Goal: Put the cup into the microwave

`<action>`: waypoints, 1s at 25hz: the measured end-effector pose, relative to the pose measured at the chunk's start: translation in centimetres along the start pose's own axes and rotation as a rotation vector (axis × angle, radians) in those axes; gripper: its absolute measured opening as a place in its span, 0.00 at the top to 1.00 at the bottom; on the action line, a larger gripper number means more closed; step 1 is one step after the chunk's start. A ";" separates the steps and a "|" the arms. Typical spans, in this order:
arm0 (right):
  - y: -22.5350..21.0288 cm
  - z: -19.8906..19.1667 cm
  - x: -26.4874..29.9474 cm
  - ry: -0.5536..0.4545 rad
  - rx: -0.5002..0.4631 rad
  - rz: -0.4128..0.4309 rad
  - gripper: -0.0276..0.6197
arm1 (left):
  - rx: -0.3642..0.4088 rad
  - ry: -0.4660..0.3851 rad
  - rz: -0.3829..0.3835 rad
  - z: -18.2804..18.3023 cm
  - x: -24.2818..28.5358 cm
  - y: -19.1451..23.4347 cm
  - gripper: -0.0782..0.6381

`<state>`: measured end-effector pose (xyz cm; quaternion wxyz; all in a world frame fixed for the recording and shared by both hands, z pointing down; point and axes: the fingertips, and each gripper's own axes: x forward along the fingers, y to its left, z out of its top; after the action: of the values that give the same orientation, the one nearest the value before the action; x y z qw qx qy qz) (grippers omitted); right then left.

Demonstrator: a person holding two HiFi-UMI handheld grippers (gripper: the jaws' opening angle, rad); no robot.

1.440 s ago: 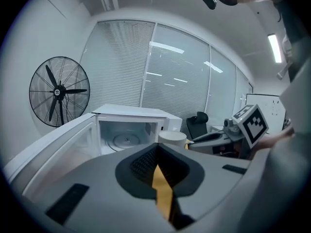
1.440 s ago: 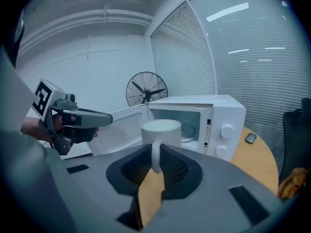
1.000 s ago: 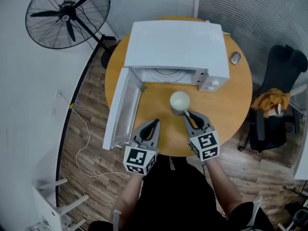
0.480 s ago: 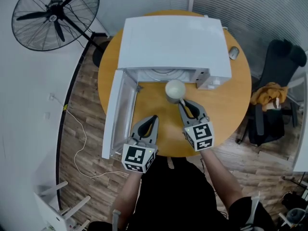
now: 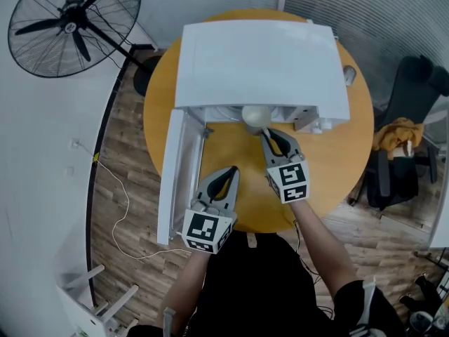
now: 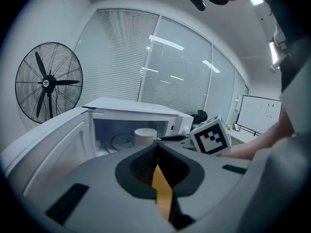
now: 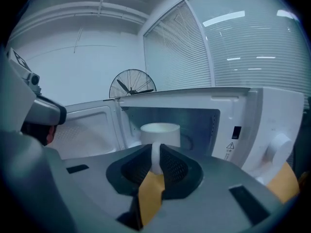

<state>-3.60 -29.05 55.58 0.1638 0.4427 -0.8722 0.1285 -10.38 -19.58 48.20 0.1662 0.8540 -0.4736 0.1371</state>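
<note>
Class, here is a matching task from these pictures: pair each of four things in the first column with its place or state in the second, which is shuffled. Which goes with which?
Things
1. cup
2. microwave door
3. left gripper
4. fan

Places or states
A. swung open
B. stands on the floor beside the table
C. jaws together, nothing between them
D. held by its handle in the right gripper

Pairs: 1-D, 2-A, 3-C, 4-B

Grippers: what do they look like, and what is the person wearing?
The left gripper and right gripper match: grey, tapering jaws with black ribbed pads, an orange strip inside, and a white cube with black square markers at the rear. Black short sleeves.
</note>
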 end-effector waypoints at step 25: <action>-2.7 -0.8 5.8 0.026 0.007 -0.116 0.86 | -0.017 0.002 0.004 0.3 0.4 3.3 0.90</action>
<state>-4.49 -34.56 58.82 0.1807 0.4915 -0.8423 0.1276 -13.01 -21.63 48.59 0.1736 0.8515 -0.4762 0.1342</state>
